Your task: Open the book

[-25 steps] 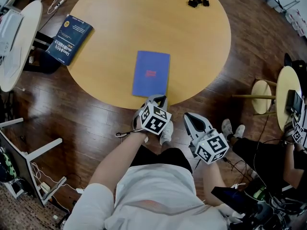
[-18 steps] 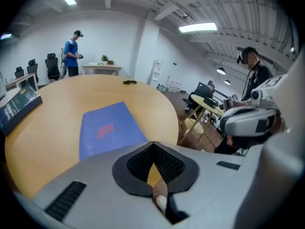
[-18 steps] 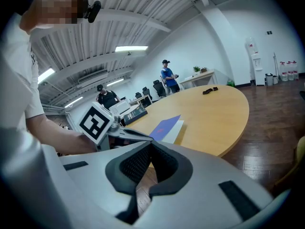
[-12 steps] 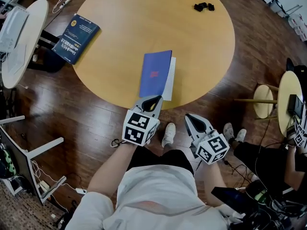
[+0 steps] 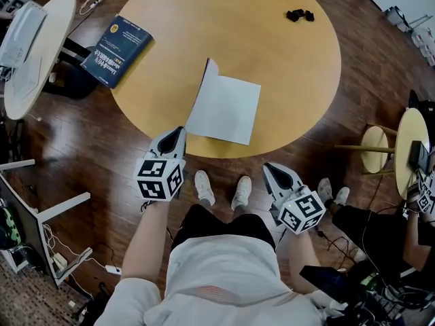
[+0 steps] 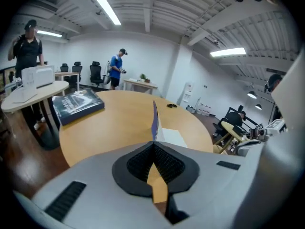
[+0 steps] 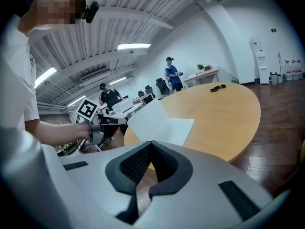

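Book (image 5: 230, 111) lies open by table (image 5: 292, 73) edge.

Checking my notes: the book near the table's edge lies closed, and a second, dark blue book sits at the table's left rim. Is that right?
Not closed: in the head view the book is open, with its cover raised over white pages. The rest holds: the second, dark blue book sits at the left rim of the table.

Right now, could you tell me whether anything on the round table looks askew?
The dark blue book hangs over the left rim of the table. The other book's cover stands nearly upright, pinched in the left claw; that is mid-opening, not a fault.
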The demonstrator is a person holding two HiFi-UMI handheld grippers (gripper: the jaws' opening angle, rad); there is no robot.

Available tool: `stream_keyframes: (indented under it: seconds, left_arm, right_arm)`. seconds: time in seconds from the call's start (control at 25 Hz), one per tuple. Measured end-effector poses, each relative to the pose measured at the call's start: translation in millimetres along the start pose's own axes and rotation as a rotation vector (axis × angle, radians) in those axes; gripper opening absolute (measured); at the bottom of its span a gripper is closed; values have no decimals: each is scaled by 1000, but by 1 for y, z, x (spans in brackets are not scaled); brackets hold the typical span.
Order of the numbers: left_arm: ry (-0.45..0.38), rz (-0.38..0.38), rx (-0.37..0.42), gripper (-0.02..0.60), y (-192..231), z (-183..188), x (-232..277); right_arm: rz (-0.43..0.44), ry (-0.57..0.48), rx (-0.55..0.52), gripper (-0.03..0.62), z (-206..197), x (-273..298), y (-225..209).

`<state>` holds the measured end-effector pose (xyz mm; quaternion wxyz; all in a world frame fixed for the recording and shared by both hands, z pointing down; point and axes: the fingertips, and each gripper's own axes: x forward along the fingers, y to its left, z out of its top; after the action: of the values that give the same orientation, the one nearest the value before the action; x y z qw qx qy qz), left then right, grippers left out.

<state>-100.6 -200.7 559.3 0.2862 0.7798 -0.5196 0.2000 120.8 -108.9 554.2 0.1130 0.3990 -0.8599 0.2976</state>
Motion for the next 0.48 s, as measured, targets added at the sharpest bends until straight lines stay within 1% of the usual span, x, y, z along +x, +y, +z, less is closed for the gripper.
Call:
stream_keyframes:
  seconds: [0.12,0.24,0.36,0.48]
  left_arm:
    - [32,78,-19,9,49,-14,-2]
    - [113,143,9,9,81,-43,6]
    - [186,156,-2,9,95,-77,10]
    - [200,148,-33,9,95,-95,10]
  right_arm:
    - [1,4,-1,-3,-1,12,12]
    - [0,11,-2,-3,-1,19,17]
    - [-3,21,-3,-3,0,24,21]
    - [-3,30,-5,-3,-2,29,23]
